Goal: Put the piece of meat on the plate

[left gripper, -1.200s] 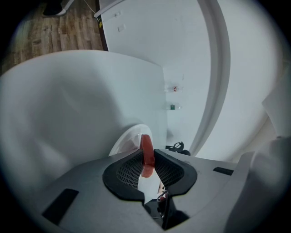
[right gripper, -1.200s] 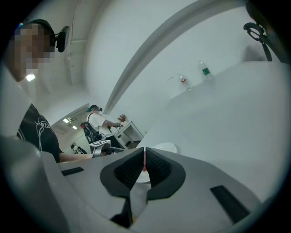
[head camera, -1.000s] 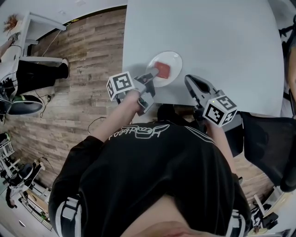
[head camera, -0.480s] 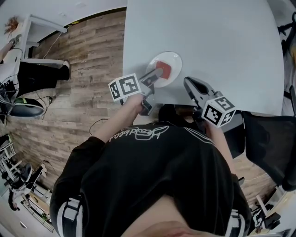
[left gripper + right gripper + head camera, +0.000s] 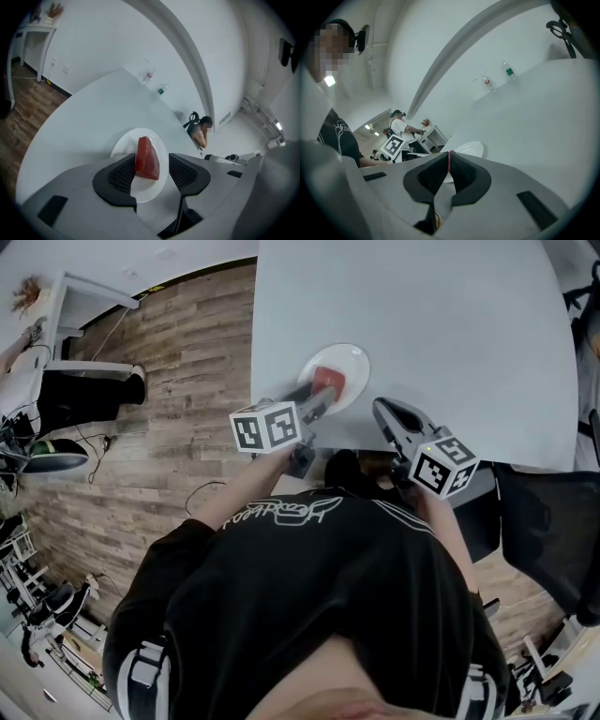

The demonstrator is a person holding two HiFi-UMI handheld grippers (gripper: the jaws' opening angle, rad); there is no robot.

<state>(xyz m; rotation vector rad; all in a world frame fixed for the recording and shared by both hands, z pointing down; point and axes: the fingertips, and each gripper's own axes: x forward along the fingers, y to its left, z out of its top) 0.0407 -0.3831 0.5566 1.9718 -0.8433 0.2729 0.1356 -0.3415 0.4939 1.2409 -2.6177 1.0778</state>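
Left of the left tongs [image 5: 152, 171], wooden floor [image 5: 187, 381] is showing beyond the edge of the white table [image 5: 84, 117]. The left tongs are reaching in over the table's near edge, their marker cube [image 5: 266, 427] riding just behind them. Their jaws have just been opening and are now standing wide, with the piece of meat [image 5: 147, 159] between them. The red wedge is standing on the white plate [image 5: 123, 143]. It is sitting close to the left pad, though I cannot tell whether they are touching, and a clear gap is showing before the right pad. The plate is lying under and just ahead of the left tongs' tips.

To the right, near the plate's right side, the right tongs [image 5: 449, 159] are being held over the same table edge. Their jaws are closing tip to tip, with only a thin red line showing in the slit. Far ahead of the right tongs, two small bottles [image 5: 489, 84] are standing on the table.
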